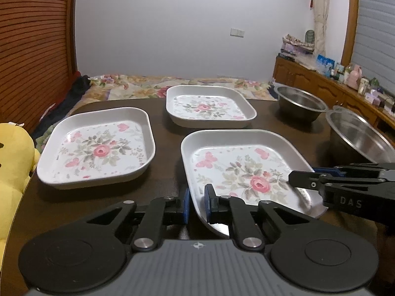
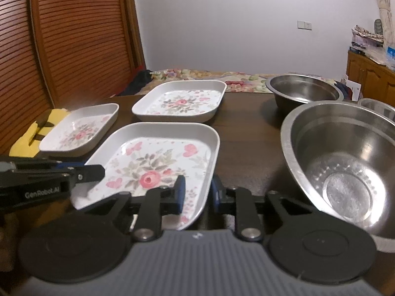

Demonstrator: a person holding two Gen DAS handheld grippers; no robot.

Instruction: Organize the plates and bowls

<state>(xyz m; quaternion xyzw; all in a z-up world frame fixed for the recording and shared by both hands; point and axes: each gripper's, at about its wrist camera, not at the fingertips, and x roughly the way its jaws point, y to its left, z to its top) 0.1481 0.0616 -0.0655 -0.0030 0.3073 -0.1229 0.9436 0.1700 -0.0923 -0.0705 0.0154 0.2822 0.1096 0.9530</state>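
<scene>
Three white square floral plates sit on the dark table. The near plate is held at both near corners. My left gripper is shut on its left rim; it shows in the right wrist view. My right gripper is shut on its right rim; it shows in the left wrist view. A second plate lies to the left, a third plate behind. Two steel bowls stand right: a near bowl and a far bowl.
A third small steel bowl peeks behind the near bowl. A yellow plush toy sits at the table's left edge. A bed with a floral cover lies beyond the table. A wooden cabinet runs along the right.
</scene>
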